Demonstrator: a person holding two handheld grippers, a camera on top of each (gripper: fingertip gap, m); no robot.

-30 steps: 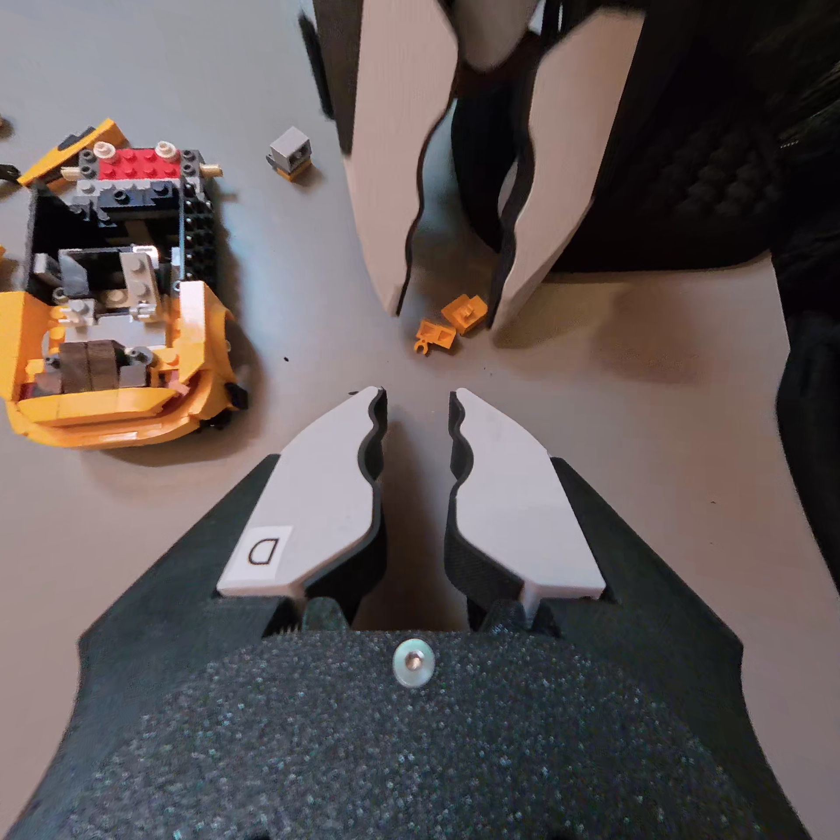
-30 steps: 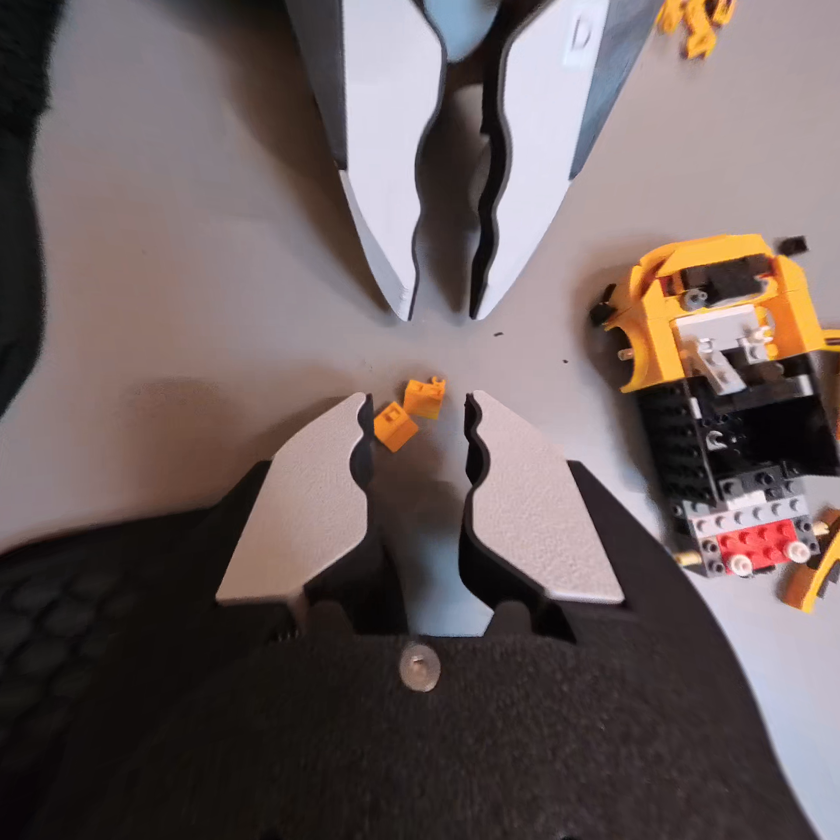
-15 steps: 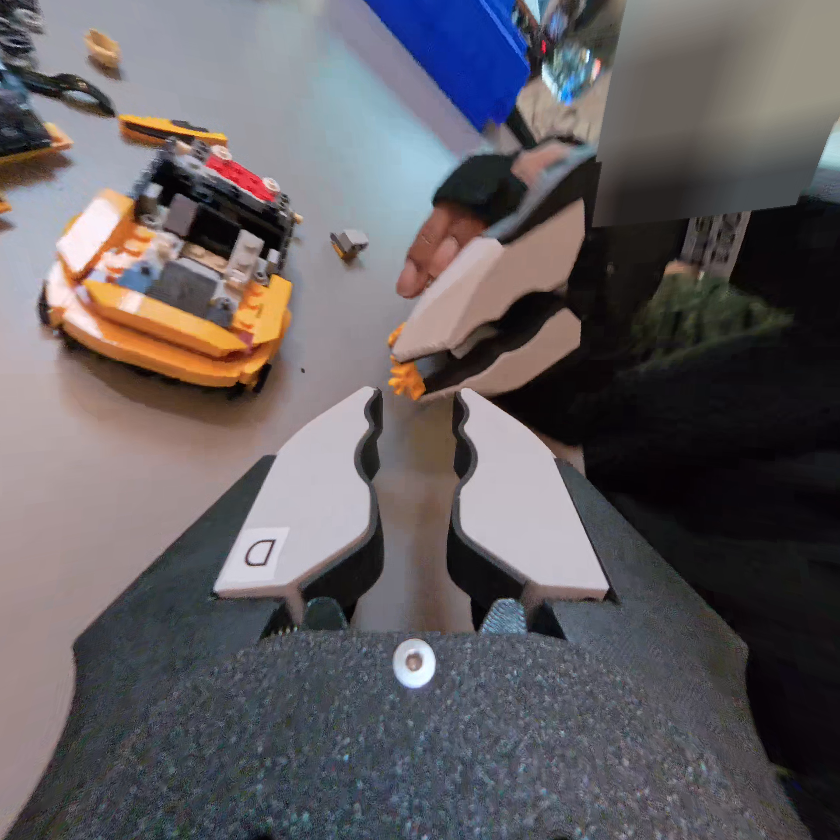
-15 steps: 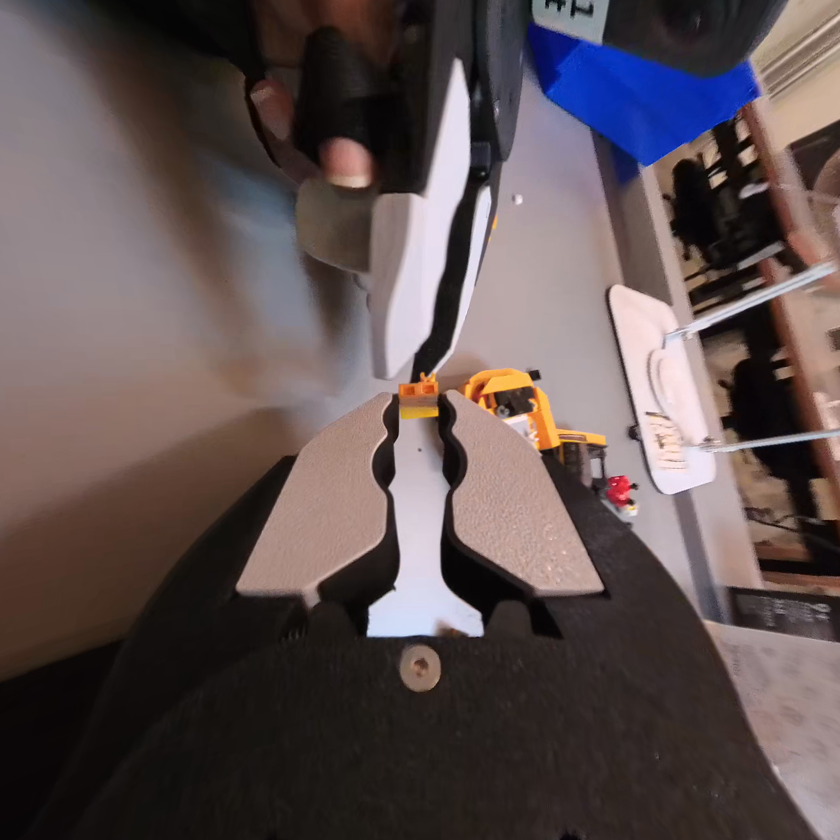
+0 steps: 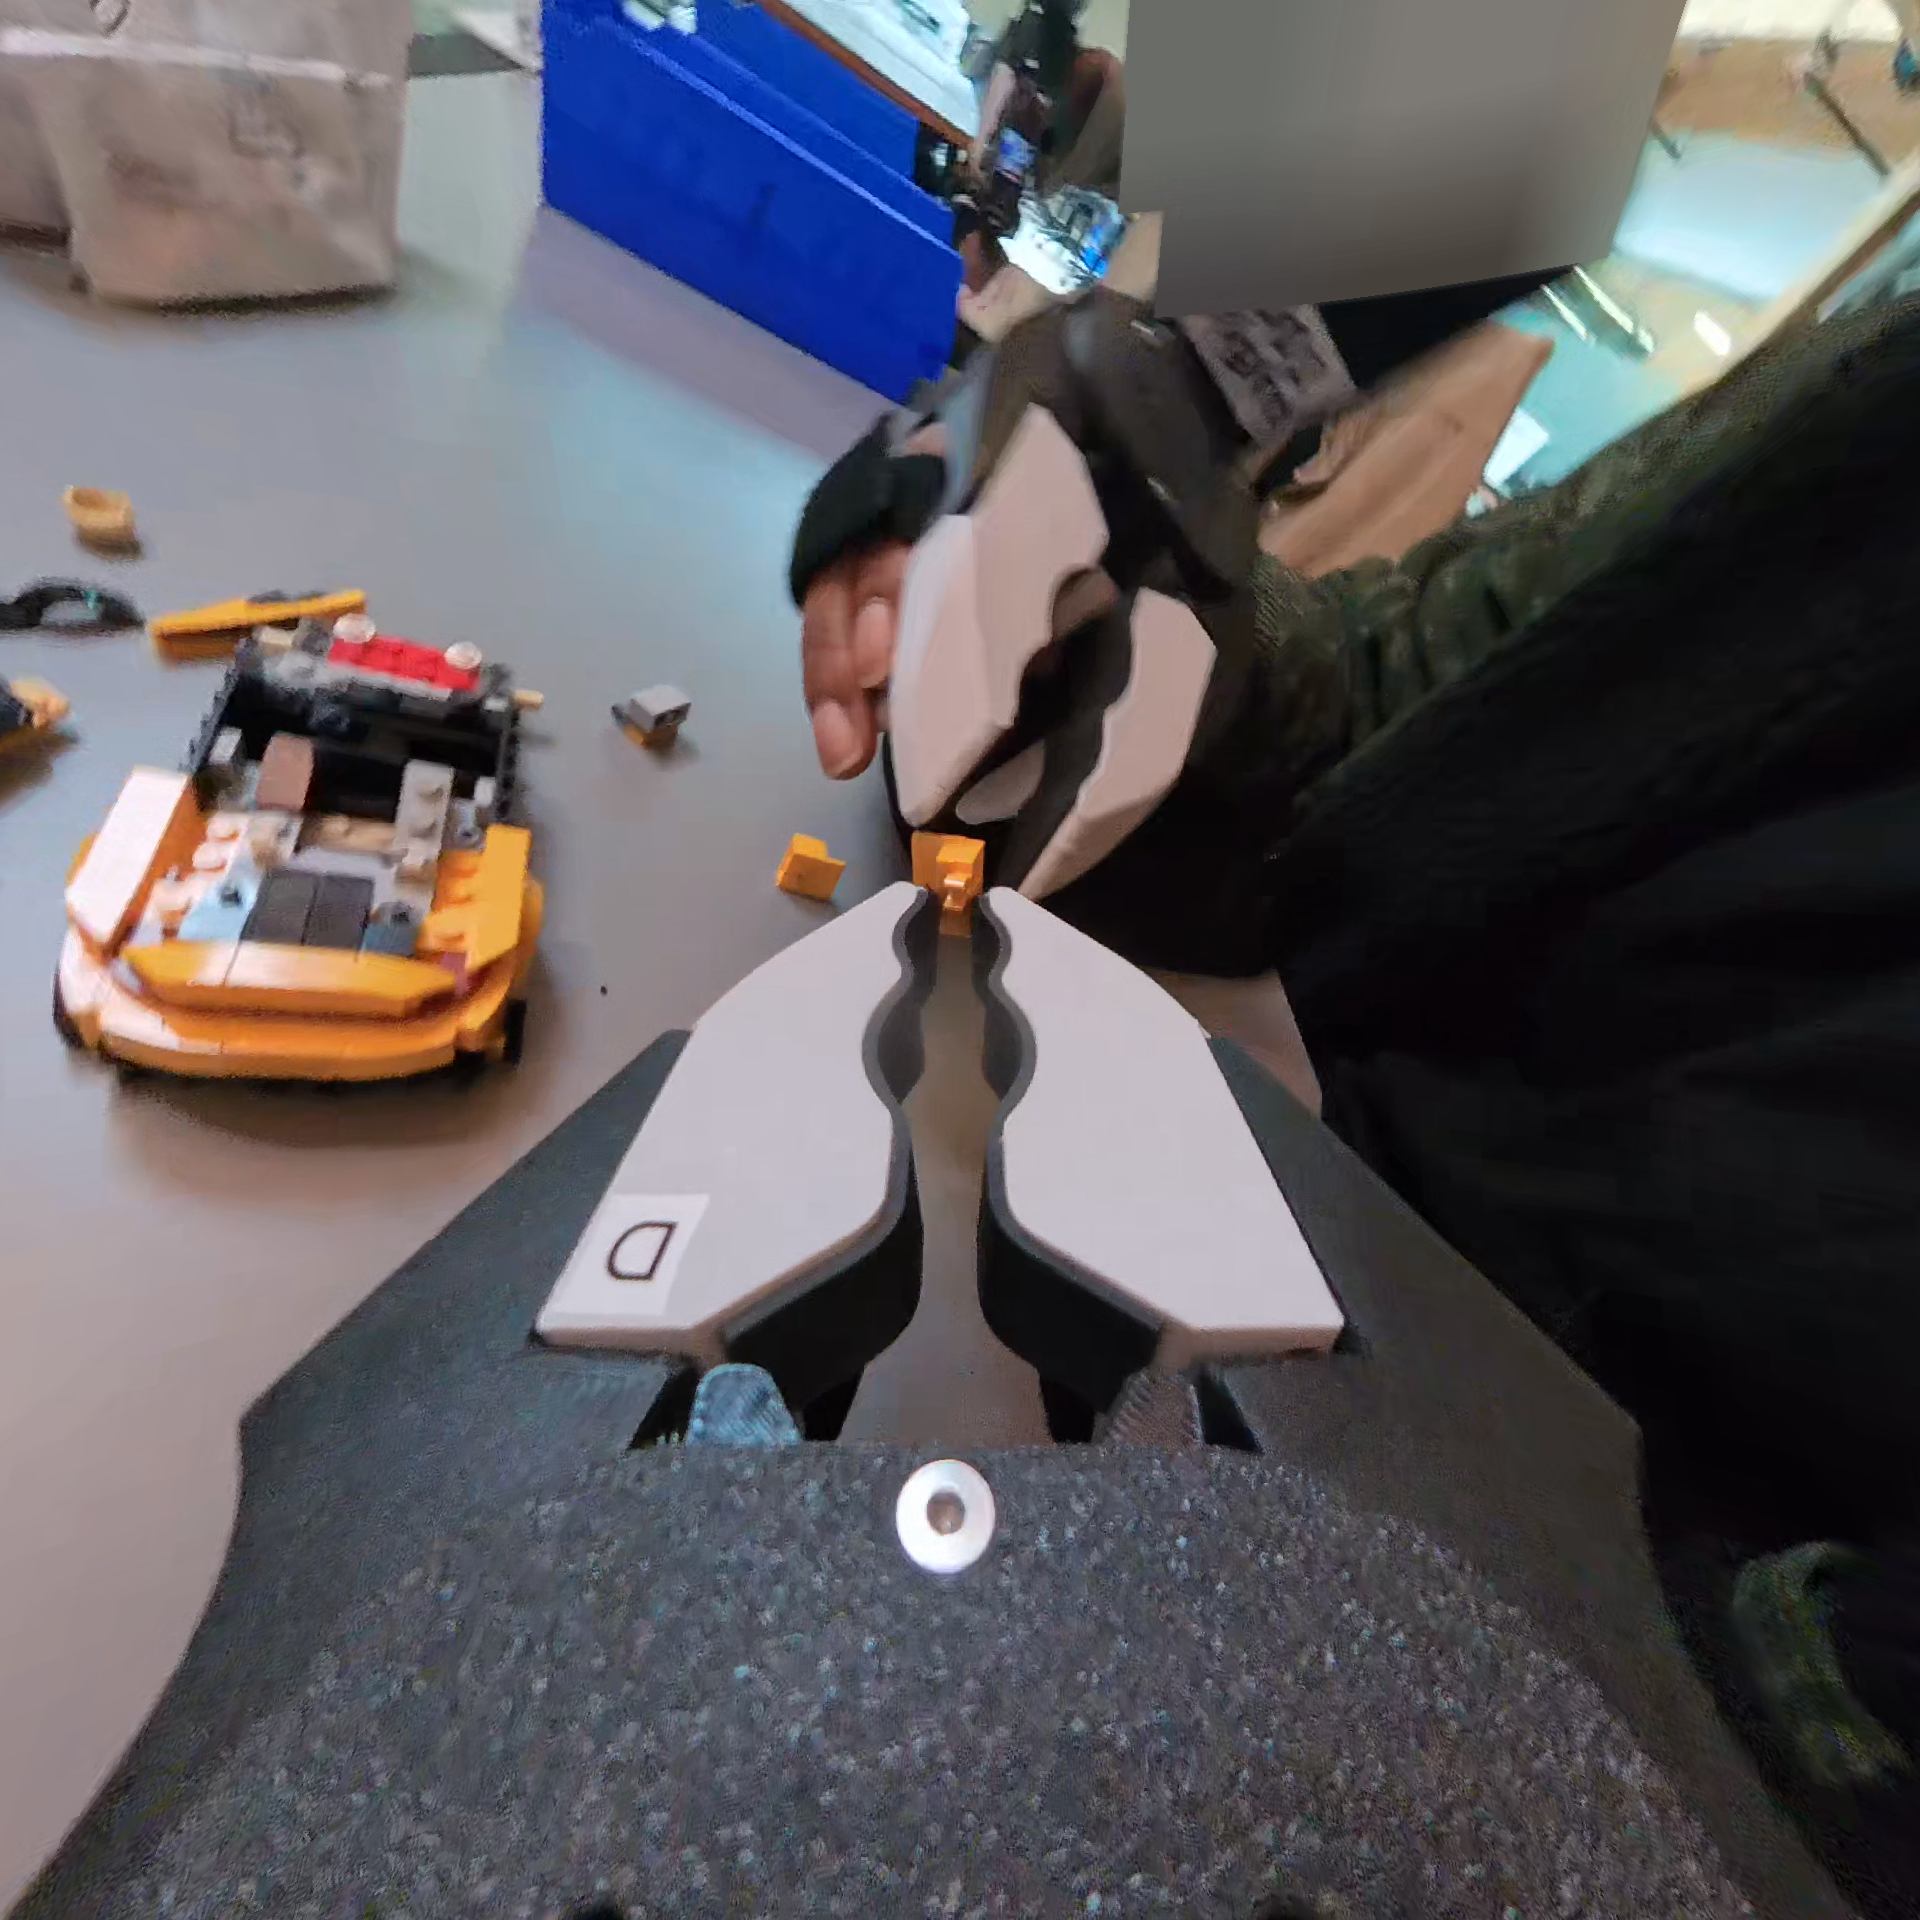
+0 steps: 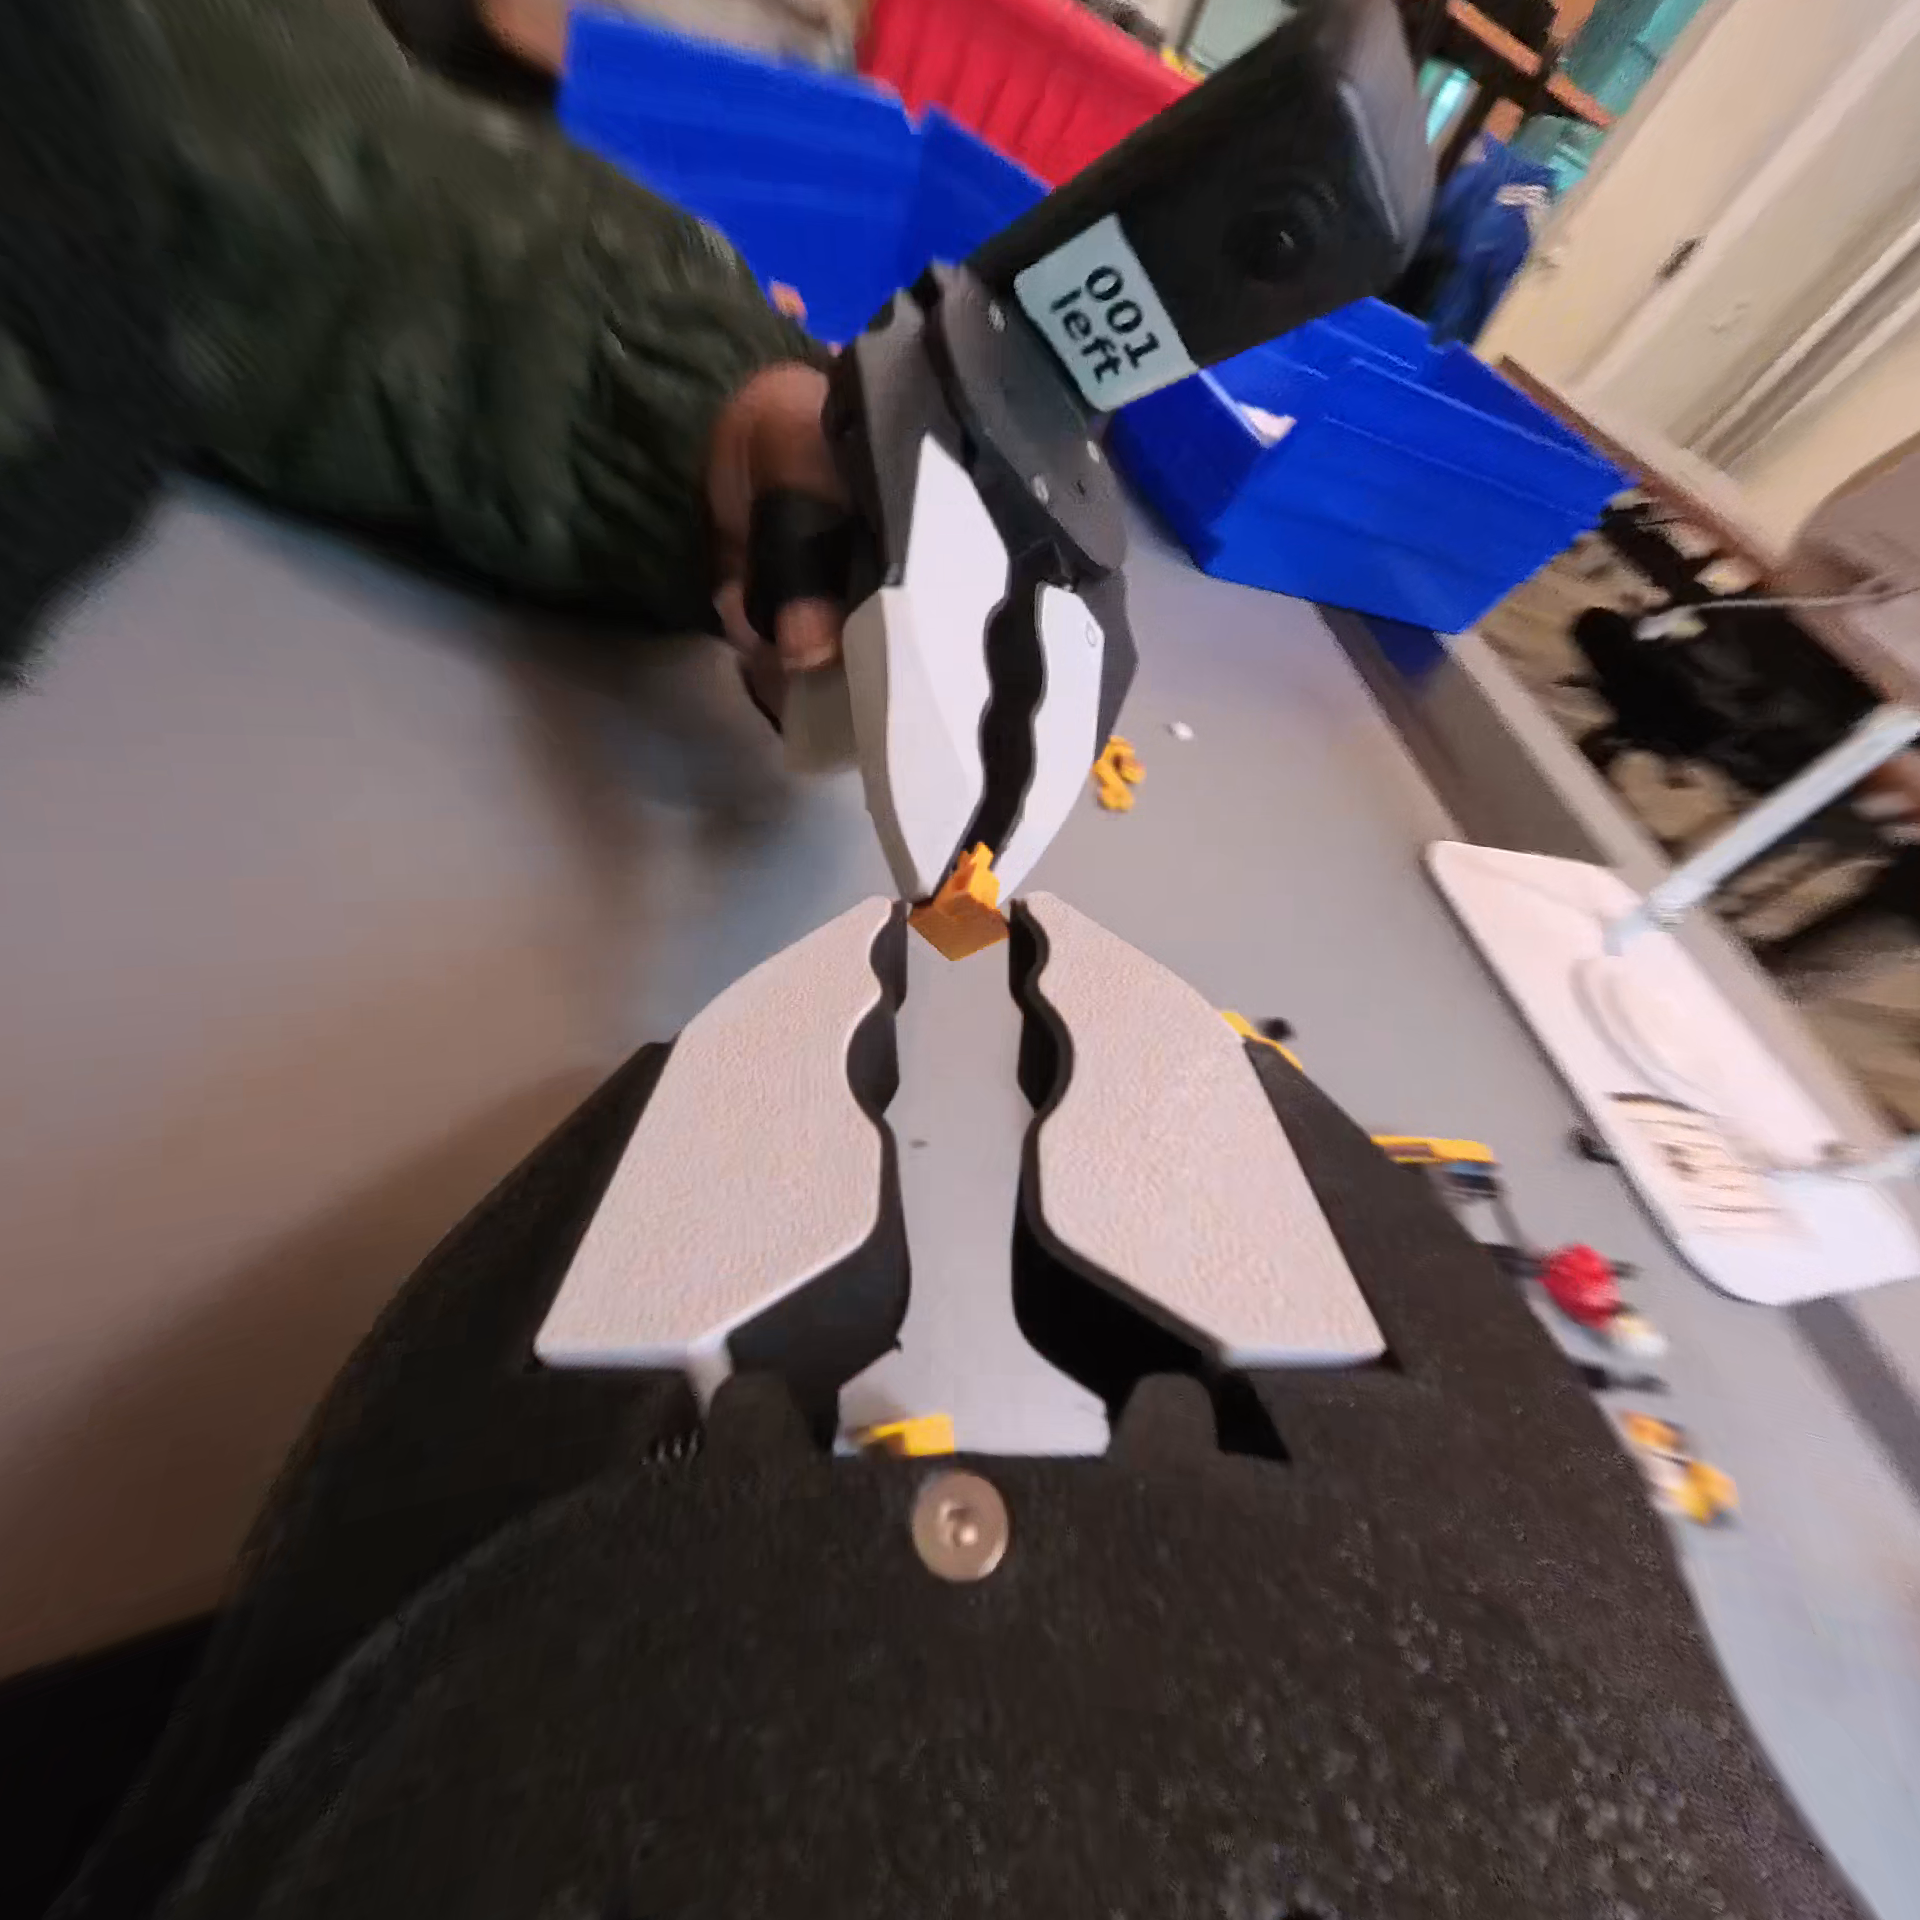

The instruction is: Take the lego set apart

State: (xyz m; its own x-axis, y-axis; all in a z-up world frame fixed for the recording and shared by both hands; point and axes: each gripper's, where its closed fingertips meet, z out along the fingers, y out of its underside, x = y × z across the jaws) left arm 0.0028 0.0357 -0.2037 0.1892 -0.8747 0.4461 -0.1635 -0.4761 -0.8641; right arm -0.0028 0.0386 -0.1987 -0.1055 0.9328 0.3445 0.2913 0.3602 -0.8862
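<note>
A small orange lego piece (image 5: 948,860) is held in the air between both grippers. My left gripper (image 5: 951,902) is shut on its near end. My right gripper (image 6: 956,916) is shut on the orange piece's block end (image 6: 956,927). In the right wrist view the left gripper (image 6: 964,883) comes down from above and pinches the piece's clip end. In the left wrist view the right gripper (image 5: 971,847) meets mine tip to tip. The orange and black lego car (image 5: 301,883), partly stripped, sits on the grey table (image 5: 312,1247) to the left.
A loose orange piece (image 5: 808,864) and a small grey piece (image 5: 652,715) lie between the car and the grippers. More loose parts lie far left (image 5: 255,613) and at the right (image 6: 1579,1283). Blue bins (image 5: 748,187) and a white tray (image 6: 1662,1039) stand behind. Both grippers' tips are close together, under 4 cm apart.
Both grippers rose from the table. The right one shut on one of the two orange pieces and lifted it; the left has now shut on it too. The other orange piece stays on the table.
</note>
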